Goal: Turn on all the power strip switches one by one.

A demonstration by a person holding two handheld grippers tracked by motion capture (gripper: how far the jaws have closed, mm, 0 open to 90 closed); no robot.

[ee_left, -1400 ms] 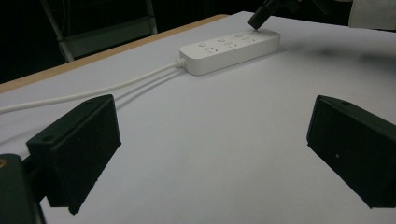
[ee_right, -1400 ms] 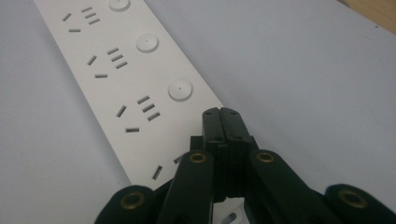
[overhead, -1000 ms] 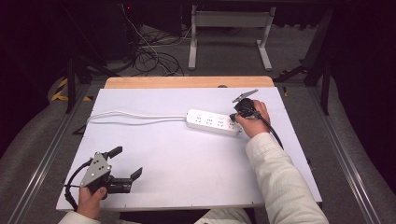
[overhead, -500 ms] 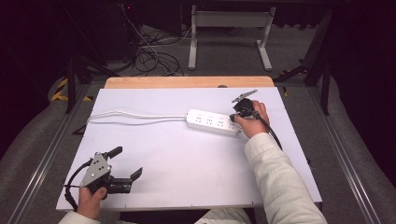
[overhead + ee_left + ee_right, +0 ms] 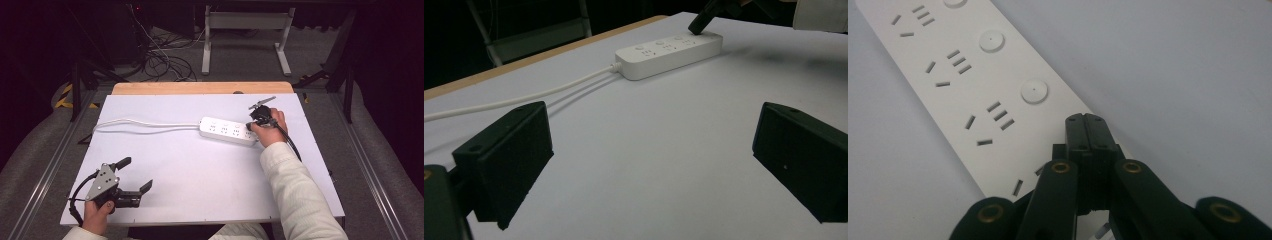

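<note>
A white power strip [image 5: 227, 131] lies across the middle of the white table, its cord [image 5: 145, 124] running off to the left. My right gripper [image 5: 256, 123] is shut, jaws pressed flat together, its tip resting on the strip's right end [image 5: 1087, 120] beside the last round button [image 5: 1034, 91]. The left gripper view shows that tip touching the strip [image 5: 669, 48]. My left gripper [image 5: 134, 176] sits near the table's front left corner, open and holding nothing, pointing across the table toward the strip.
The white table top [image 5: 200, 175] has a wooden strip [image 5: 200, 88] along its far edge. Beyond it stand a metal frame [image 5: 245, 35] and tangled cables [image 5: 165, 62] on the floor. Rails run along both sides.
</note>
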